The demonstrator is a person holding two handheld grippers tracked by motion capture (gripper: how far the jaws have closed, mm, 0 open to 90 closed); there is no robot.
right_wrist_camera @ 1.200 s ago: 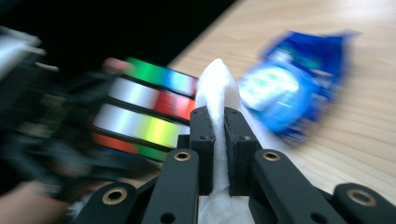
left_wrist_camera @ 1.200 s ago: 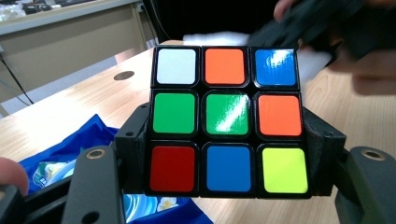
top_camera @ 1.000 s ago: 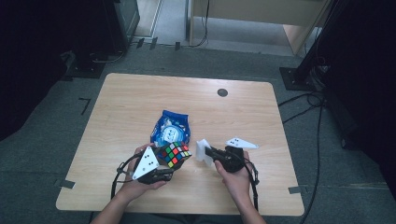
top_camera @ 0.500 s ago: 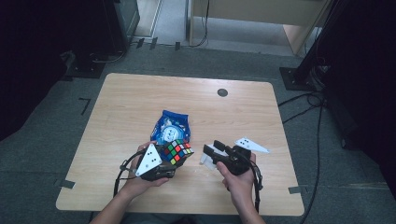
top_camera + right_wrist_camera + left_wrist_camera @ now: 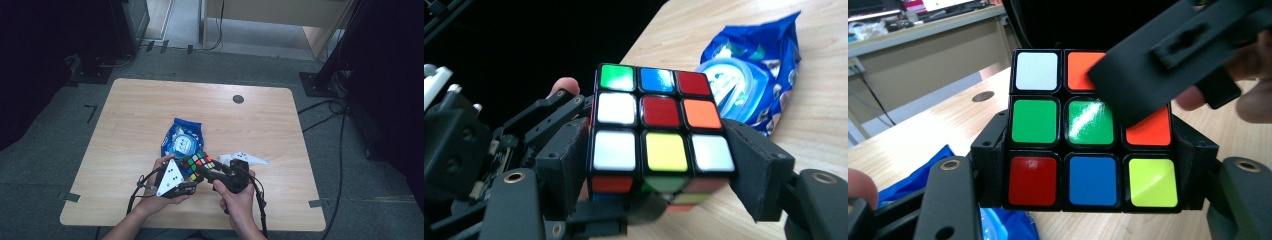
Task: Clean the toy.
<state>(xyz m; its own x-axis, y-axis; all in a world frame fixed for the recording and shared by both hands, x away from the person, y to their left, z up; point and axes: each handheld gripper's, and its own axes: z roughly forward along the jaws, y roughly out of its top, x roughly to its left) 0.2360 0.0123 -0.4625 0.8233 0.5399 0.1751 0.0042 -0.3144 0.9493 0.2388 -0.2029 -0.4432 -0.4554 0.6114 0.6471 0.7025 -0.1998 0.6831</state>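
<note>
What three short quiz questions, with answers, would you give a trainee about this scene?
1. True or false: the Rubik's cube lies flat on the table.
2. What lies on the table just beyond the cube? A. a blue packet B. a red cup C. a grey book
3. Fill in: in the left gripper view, the centre sticker of the cube face toward the camera is ___.

Key
1. False: the jaws of the left gripper and the right gripper hold it above the table.
2. A
3. green
</note>
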